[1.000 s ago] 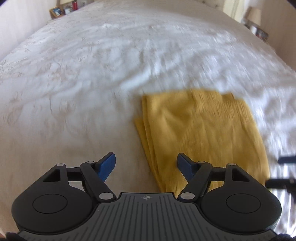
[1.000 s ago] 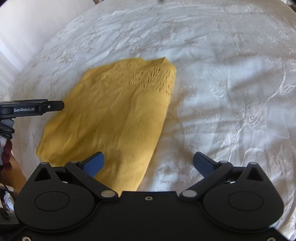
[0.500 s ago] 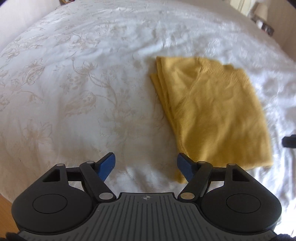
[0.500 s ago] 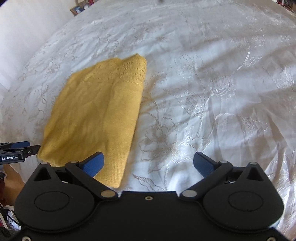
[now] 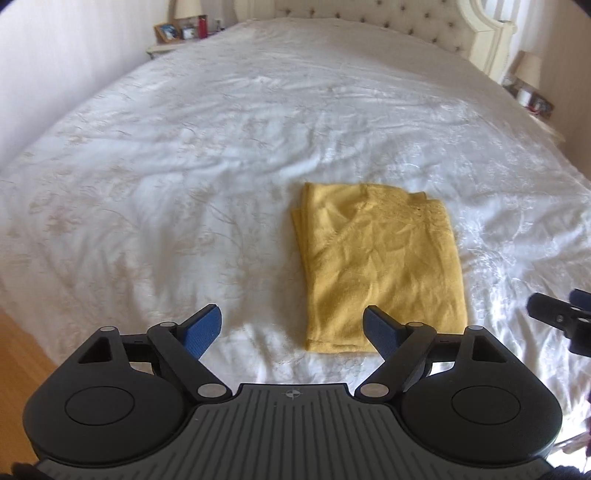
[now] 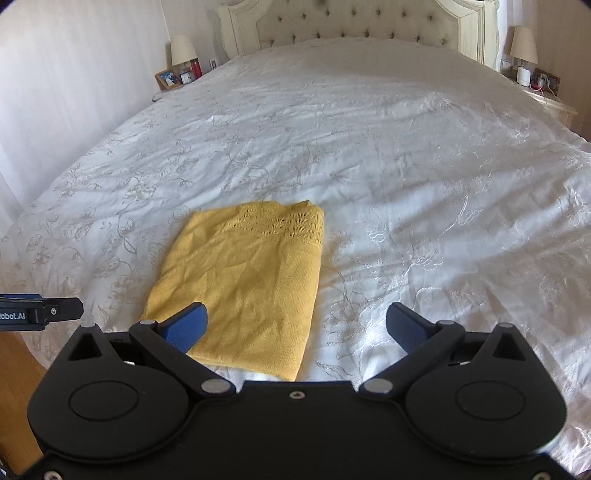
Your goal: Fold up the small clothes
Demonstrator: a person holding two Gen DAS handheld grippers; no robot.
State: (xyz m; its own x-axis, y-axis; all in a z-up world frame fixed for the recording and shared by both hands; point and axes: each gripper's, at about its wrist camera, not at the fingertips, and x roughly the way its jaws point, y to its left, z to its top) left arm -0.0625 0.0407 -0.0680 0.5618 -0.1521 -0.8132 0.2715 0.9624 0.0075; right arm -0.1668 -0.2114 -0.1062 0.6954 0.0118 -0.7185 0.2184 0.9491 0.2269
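Nearest the lens in the left wrist view, the left gripper [image 5: 291,330] hangs above the foot edge of the bed [image 5: 184,155], its blue pads [image 5: 202,329] spread and widening further, with nothing between them — only white cover shows in the gap. At the right edge of that view the tip of the right gripper [image 5: 561,317] pokes in; seen from its own camera, the right gripper [image 6: 295,330] has its jaws wide apart and grips nothing, though its left pad overlaps the near corner of the cloth in the picture.

Just past both claws lies the yellow garment [image 5: 380,273], folded into a neat rectangle and resting flat on the floral white bedspread [image 6: 424,184], close to the foot edge and a little toward the middle of the bed. Layered edges show along its left side; an openwork knit band [image 6: 288,225] runs across its far end. Neither gripper touches it.

A strip of wooden floor [image 5: 14,369] shows at the near left corner of the bed.

Farther off, the bedspread stretches, lightly creased, to the tufted headboard [image 6: 354,26] — on either side of it stand bedside tables with a lamp [image 6: 183,50] on the left and another lamp [image 6: 523,46] on the right, plus picture frames [image 6: 168,78] and small items too blurred to name
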